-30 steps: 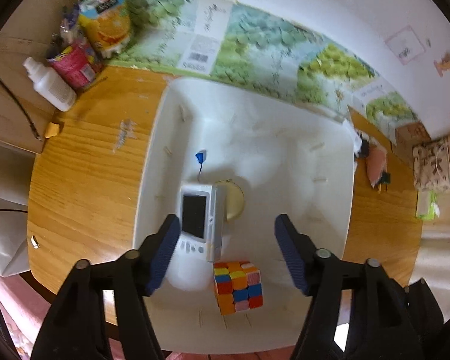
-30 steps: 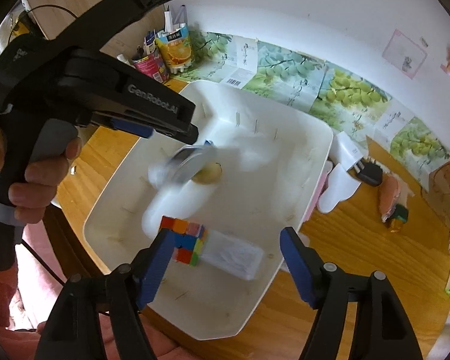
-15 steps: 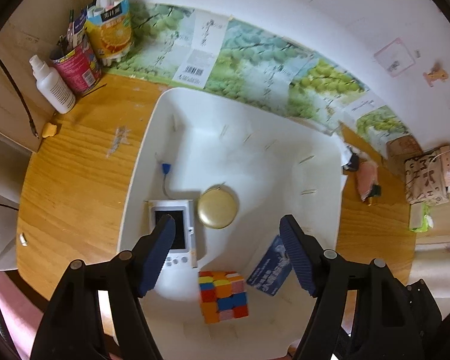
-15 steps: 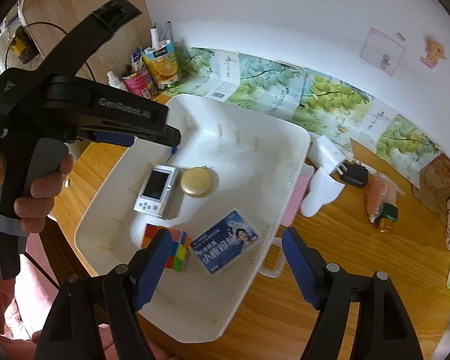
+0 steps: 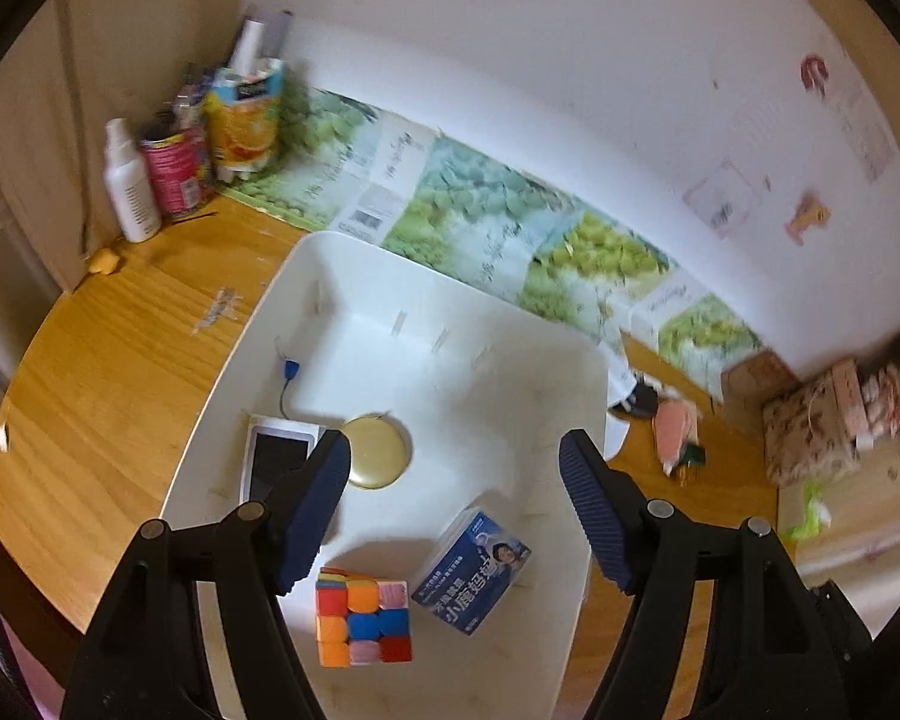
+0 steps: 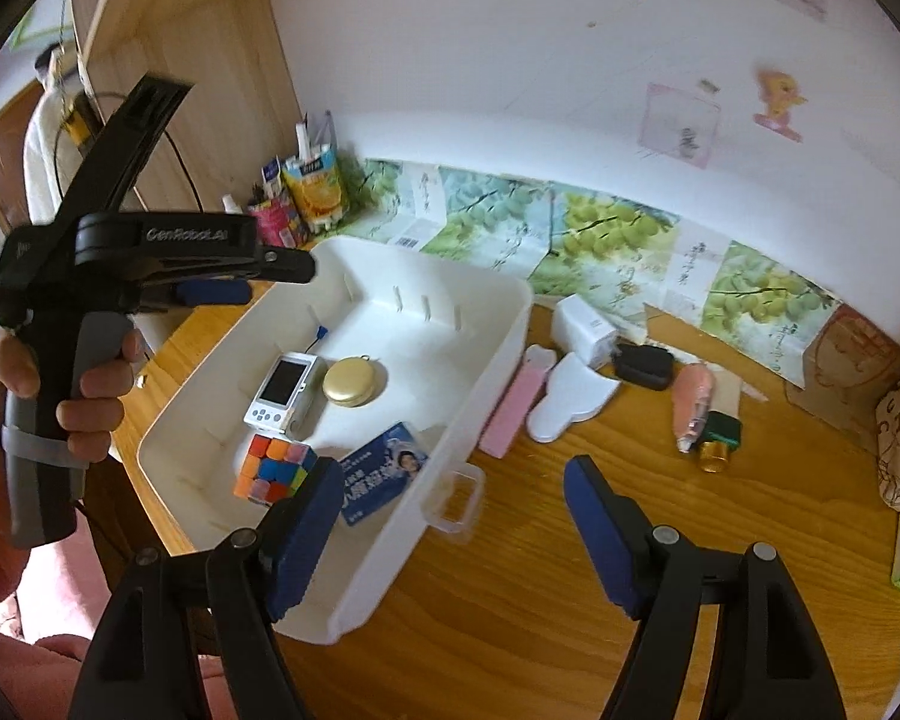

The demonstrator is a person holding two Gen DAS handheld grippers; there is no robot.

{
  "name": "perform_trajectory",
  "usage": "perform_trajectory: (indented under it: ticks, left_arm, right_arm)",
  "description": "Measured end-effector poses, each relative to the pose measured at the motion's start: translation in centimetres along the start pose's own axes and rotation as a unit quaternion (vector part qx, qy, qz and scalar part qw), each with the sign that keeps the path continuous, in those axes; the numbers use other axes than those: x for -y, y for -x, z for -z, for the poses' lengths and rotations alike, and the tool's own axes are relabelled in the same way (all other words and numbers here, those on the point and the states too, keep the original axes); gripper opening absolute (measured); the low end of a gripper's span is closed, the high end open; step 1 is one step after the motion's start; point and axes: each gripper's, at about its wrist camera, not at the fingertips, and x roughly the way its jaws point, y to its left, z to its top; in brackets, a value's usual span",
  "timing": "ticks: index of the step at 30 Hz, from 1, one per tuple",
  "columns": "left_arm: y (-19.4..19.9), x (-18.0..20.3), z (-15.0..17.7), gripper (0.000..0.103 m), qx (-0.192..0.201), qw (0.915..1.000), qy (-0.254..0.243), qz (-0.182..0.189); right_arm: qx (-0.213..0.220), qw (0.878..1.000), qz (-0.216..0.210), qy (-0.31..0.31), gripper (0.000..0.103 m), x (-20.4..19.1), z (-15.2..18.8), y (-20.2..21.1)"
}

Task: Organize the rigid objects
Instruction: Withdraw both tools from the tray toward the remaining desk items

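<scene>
A: Both of your tongs were wide open with nothing between the fingers, the left gripper (image 5: 453, 456) over the white bin (image 6: 492, 372), the right gripper (image 6: 453, 480) above the table (image 6: 510, 630) just past the bin's near corner

B: And the sorted things already lay in the bin: the cube (image 6: 273, 468), the camera (image 6: 282, 393), the gold round case (image 6: 353, 381) and the blue card pack (image 6: 384, 471). The pink bar (image 6: 513, 414), the white flat piece (image 6: 570, 399) and the white charger (image 6: 585, 327) were on the table beside it

A: The risk I judged for you was the pink bar. It lay touching the bin's outer wall, so a finger had little room on that side and could have shoved the bin or skidded off the bar

B: You also had the small clear box (image 6: 456, 498) right by that wall; a low swing of your right gripper could have knocked it away

A: And the white flat piece looked thin and smooth, so a pinch near its edge might have let it slip out
</scene>
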Motion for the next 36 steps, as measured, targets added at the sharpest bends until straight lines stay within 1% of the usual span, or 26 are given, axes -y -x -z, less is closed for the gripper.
perform_trajectory:
  ticks: [4, 8, 13, 15, 17, 20, 23, 25, 29, 31, 33, 36]
  left_arm:
    - [1.5, 0.0, 1.7, 0.075, 0.039, 0.9986, 0.031, -0.017]
    - [2.7, 0.5, 3.4, 0.075, 0.069, 0.9955, 0.049, -0.044]
    - [4.7, 1.3, 4.6, 0.075, 0.111, 0.9893, 0.077, -0.056]
    - [5.3, 1.9, 5.0, 0.075, 0.124, 0.9877, 0.075, -0.058]
    - [5.8, 2.9, 5.4, 0.075, 0.137, 0.9866, 0.066, -0.059]
    - [6.0, 4.6, 5.9, 0.075, 0.145, 0.9861, 0.051, -0.065]
    - [6.3, 6.9, 6.6, 0.075, 0.17, 0.9833, 0.028, -0.059]
    - [6.3, 8.5, 6.8, 0.075, 0.179, 0.9825, 0.01, -0.05]
    - [5.4, 11.7, 6.5, 0.075, 0.175, 0.9831, -0.029, -0.043]
    - [4.7, 13.4, 6.1, 0.075, 0.176, 0.9822, -0.053, -0.039]
    - [4.0, 14.8, 5.6, 0.075, 0.175, 0.9817, -0.068, -0.035]
    - [2.8, 16.6, 4.6, 0.075, 0.166, 0.983, -0.077, -0.019]
  right_arm:
    - [0.029, 1.0, -0.009, -0.006, 0.076, 2.7, 0.9, 1.8]
    - [0.048, 0.999, -0.016, -0.008, 0.076, 5.5, 1.8, 2.9]
    - [0.07, 0.997, -0.02, -0.009, 0.076, 8.9, 2.6, 3.6]
    - [0.075, 0.997, -0.021, -0.008, 0.076, 10.0, 2.9, 3.7]
    - [0.074, 0.997, -0.018, -0.001, 0.076, 11.2, 2.9, 3.6]
    - [0.077, 0.997, -0.015, 0.014, 0.076, 12.9, 2.8, 3.4]
    - [0.075, 0.997, -0.008, 0.031, 0.076, 14.2, 2.6, 2.9]
    - [0.071, 0.997, -0.001, 0.045, 0.076, 15.2, 2.3, 2.3]
    - [0.069, 0.995, 0.008, 0.067, 0.076, 16.8, 1.8, 1.4]
    - [0.063, 0.995, 0.004, 0.075, 0.076, 17.4, 1.5, 0.8]
    - [0.057, 0.995, 0.007, 0.085, 0.076, 17.9, 1.2, 0.0]
    - [0.065, 0.992, 0.015, 0.111, 0.076, 18.1, 0.9, -0.6]
